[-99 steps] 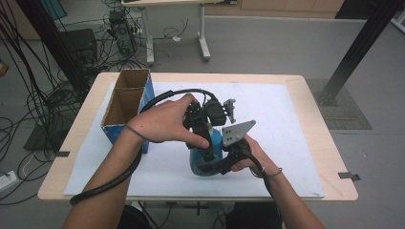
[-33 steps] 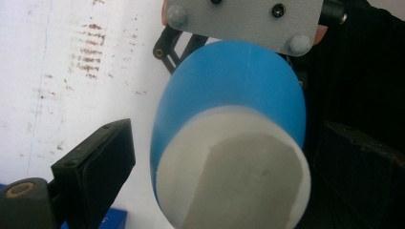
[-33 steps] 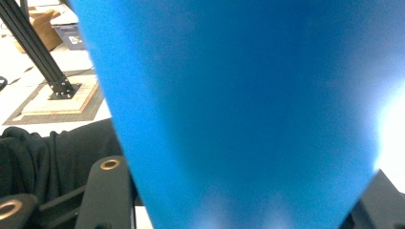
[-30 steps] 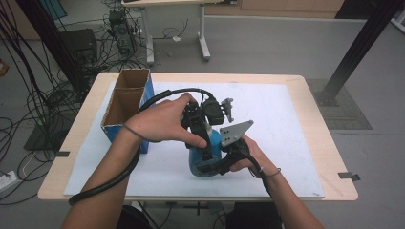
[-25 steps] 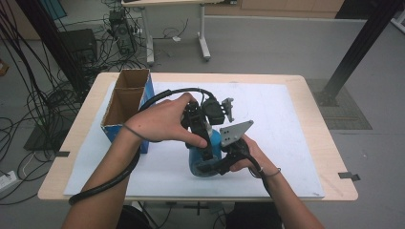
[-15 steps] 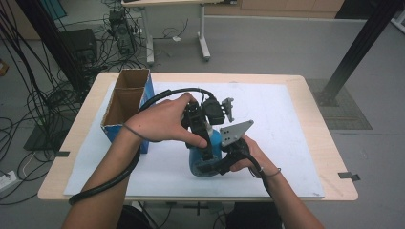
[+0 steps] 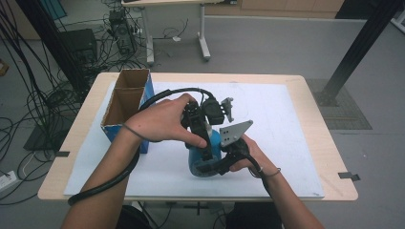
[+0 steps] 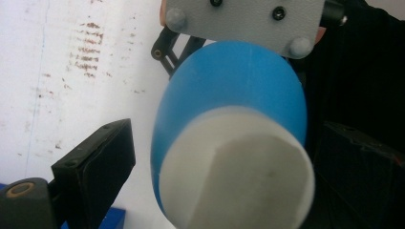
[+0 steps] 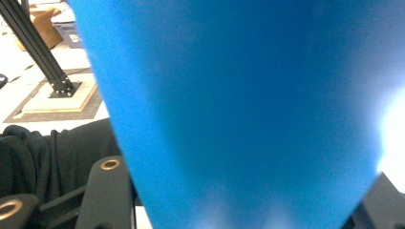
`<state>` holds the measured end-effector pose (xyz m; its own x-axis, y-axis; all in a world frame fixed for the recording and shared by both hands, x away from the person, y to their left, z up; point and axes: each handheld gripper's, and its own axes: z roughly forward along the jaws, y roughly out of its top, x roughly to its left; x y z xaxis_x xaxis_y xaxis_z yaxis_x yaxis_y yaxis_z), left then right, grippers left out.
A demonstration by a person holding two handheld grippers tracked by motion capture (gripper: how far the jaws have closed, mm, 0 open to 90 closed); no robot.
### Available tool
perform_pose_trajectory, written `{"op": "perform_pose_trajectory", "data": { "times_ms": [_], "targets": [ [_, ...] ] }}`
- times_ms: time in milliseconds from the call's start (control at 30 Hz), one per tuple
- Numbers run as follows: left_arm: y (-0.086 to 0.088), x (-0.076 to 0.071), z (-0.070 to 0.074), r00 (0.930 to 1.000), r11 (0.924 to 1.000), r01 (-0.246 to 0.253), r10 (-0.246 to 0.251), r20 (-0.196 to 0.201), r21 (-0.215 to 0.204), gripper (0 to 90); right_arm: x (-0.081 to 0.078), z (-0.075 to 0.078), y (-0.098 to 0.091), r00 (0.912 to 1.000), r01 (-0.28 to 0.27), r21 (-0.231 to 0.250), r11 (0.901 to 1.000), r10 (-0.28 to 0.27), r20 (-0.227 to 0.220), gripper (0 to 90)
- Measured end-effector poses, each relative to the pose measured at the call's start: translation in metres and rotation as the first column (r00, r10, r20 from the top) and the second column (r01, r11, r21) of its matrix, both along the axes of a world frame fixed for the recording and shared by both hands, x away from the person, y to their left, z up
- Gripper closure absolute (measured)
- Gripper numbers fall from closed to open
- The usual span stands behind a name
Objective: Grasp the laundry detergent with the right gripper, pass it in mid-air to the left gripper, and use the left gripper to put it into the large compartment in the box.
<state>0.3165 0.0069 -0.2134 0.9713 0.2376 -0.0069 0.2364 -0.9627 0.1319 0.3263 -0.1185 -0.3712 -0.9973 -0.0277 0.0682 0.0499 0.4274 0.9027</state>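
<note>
At the near middle of the table (image 7: 310, 100), a smooth blue bottle (image 7: 203, 157) with a white cap (image 8: 239, 171) is gripped from both sides. On the left stands an open cardboard box (image 7: 125, 102). The left gripper (image 7: 203, 143) straddles the cap, jaws apart, not seen pressing. The right gripper (image 7: 217, 164) is clenched on the bottle's body. Unscrewing seems in hand; next, the cap must be pinched and twisted.
</note>
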Motion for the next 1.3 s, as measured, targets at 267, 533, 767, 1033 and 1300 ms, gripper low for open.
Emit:
{"op": "perform_pose_trajectory", "data": {
  "times_ms": [267, 533, 767, 1033, 1300],
  "targets": [
    [-0.0017, -0.0010, -0.0013, 1.0000, 1.0000, 0.007, -0.007, 0.005, -0.003, 7.1, -0.0012, 0.0018, 0.0005, 1.0000, -0.005, 0.001, 1.0000, 0.005, 0.009, 40.9],
    [-0.0028, -0.0007, -0.0037, 0.9997, 0.9995, 0.023, -0.023, -0.002, 0.022, 12.8, -0.0019, 0.0027, 0.0011, 0.9999, -0.009, 0.000, 1.0000, 0.009, 0.012, 40.9],
    [-0.0027, -0.0015, -0.0026, 0.9996, 0.9993, 0.028, -0.028, -0.007, 0.025, 26.1, -0.0029, 0.0032, 0.0011, 1.0000, -0.008, 0.002, 1.0000, 0.008, 0.003, 40.9],
    [-0.0030, -0.0011, -0.0006, 0.9997, 0.9995, 0.024, -0.024, -0.009, 0.022, 35.1, -0.0032, 0.0034, 0.0012, 0.9999, -0.011, 0.001, 0.9999, 0.011, 0.012, 40.9],
    [-0.0042, -0.0026, 0.0004, 0.9995, 0.9987, 0.031, -0.030, -0.012, 0.040, 35.8, -0.0044, 0.0037, 0.0013, 0.9998, -0.015, 0.003, 0.9999, 0.015, 0.009, 40.9]
  ]
}}
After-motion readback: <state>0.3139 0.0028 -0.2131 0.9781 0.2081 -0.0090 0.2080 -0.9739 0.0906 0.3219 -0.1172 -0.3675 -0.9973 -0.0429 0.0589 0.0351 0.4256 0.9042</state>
